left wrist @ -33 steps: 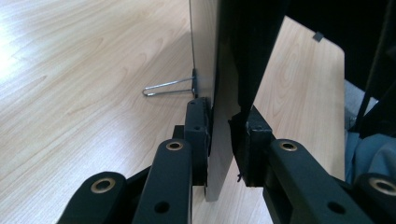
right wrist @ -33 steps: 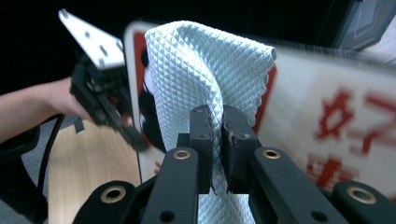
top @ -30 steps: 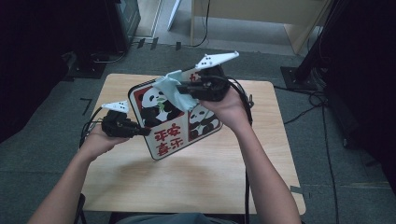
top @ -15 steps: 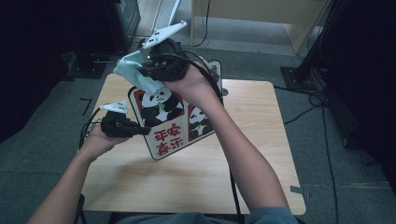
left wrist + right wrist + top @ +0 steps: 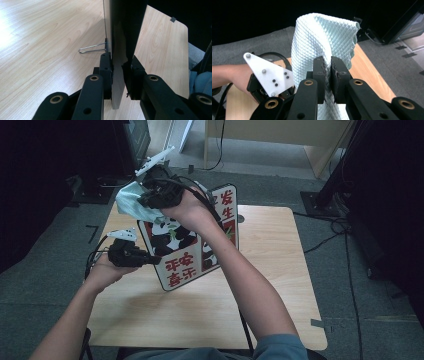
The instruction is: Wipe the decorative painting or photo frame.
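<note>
Table (image 5: 280, 270) fills centre frame, bare wood apart from the sign. The panda sign board (image 5: 192, 245) stands tilted on it, centre-left, its wire stand (image 5: 91, 47) on the tabletop. Your left gripper (image 5: 145, 258) at mid-left is clamped on the board's edge, jaws pinching it from both sides, and hasn't moved. What changed: your right gripper (image 5: 145, 202) was over the board face a second ago and has swung to the upper left, off the top corner. Its jaws are pinched tight on the pale teal cloth (image 5: 324, 37). Looks like one wipe stroke is finished; next pass needs the cloth back on the face.
</note>
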{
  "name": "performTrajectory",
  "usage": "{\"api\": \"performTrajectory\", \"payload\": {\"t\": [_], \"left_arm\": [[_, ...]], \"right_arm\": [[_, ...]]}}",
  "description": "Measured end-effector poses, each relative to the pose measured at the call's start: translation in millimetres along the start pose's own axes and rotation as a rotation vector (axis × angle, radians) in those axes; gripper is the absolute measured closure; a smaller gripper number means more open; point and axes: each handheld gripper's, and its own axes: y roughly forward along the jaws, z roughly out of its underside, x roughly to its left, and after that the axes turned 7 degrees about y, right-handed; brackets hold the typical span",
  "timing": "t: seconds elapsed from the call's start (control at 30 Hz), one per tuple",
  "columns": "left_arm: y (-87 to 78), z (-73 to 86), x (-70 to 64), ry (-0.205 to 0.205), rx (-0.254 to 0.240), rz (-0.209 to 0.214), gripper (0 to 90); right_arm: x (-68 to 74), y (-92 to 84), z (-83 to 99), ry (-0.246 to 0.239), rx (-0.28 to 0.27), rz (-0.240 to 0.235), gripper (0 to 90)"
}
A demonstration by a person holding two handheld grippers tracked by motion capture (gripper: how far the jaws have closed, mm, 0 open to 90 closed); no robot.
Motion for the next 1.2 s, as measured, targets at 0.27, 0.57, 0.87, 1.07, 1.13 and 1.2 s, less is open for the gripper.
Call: {"api": "performTrajectory", "payload": {"t": [0.27,0.57,0.87,1.07,1.13,1.2], "left_arm": [[-0.1,0.4,0.5,-0.006,0.002,0.004,78.7],[0.1,0.2,0.6,-0.023,-0.001,0.005,78.9],[-0.2,0.0,1.4,-0.027,0.004,0.010,79.2],[-0.3,-0.1,1.1,-0.028,0.006,0.009,79.2],[-0.2,-0.1,1.2,-0.028,0.006,0.009,79.3],[-0.1,-0.1,1.1,-0.033,0.003,0.010,79.3]], "right_arm": [[-4.3,10.6,5.5,0.015,0.021,-0.041,83.7],[-22.2,13.2,12.8,0.046,-0.017,-0.158,83.6],[-26.9,13.3,14.0,0.052,-0.023,-0.167,83.3],[-31.1,10.9,17.0,0.066,-0.029,-0.161,83.3],[-31.9,10.0,18.1,0.065,-0.035,-0.158,83.4],[-32.8,9.4,19.1,0.065,-0.040,-0.155,83.4]]}}
